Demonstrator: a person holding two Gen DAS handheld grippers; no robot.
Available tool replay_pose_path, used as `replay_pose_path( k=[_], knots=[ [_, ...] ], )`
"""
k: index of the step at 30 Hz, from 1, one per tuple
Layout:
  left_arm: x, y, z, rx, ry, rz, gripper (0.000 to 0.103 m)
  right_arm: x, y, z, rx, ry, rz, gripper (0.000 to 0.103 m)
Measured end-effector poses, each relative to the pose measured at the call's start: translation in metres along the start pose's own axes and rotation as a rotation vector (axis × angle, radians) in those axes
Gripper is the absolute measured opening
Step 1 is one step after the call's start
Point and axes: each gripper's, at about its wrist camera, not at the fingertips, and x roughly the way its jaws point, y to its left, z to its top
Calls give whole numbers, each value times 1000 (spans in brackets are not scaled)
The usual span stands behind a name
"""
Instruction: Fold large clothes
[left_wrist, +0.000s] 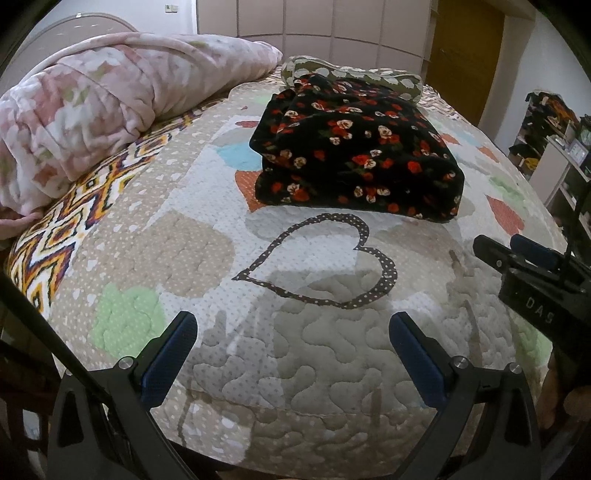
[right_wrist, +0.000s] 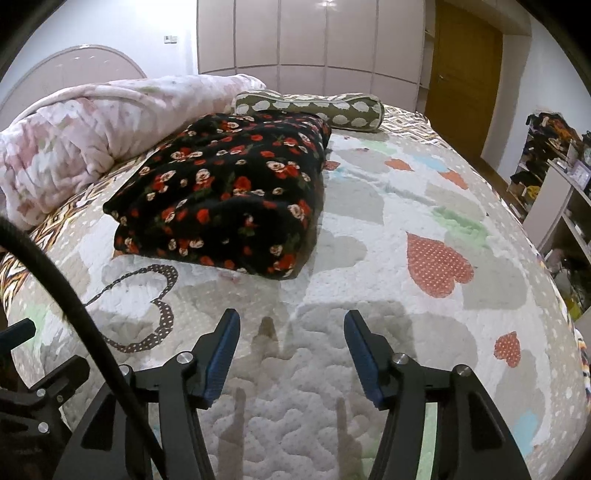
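Note:
A black garment with red and cream flowers (left_wrist: 354, 151) (right_wrist: 229, 192) lies folded into a thick bundle on the quilted bedspread (left_wrist: 303, 369) (right_wrist: 406, 295). My left gripper (left_wrist: 293, 325) hovers open over the bedspread, well short of the garment, with nothing between its blue pads. The right gripper (right_wrist: 291, 323) also stands open and empty above the quilt, nearer than the garment's right corner. In the left wrist view the right gripper (left_wrist: 509, 247) shows at the right edge. A part of the left gripper (right_wrist: 29, 369) appears at the lower left of the right wrist view.
A pink flowered blanket (left_wrist: 103, 96) (right_wrist: 92, 125) is heaped at the left. An olive pillow with white spots (left_wrist: 354, 74) (right_wrist: 310, 107) lies behind the garment. Shelves with clutter (left_wrist: 554, 147) (right_wrist: 554, 166) stand right of the bed. A black cable (right_wrist: 74, 306) crosses the lower left.

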Motion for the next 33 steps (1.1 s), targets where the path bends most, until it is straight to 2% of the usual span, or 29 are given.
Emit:
replay_pose_path(
  k=[3,12,33],
  knots=[
    [2,0,-1,-2,11,-11,103,-1,6,-1,-15,-4,-5,68],
    [6,1,-2,-11,34,-26,103,-1,15,-7,-30,5,-10,69],
    [11,-1,-3,-10,49,-45,103,-1,12,-10,-10,10,-16,71]
  ],
)
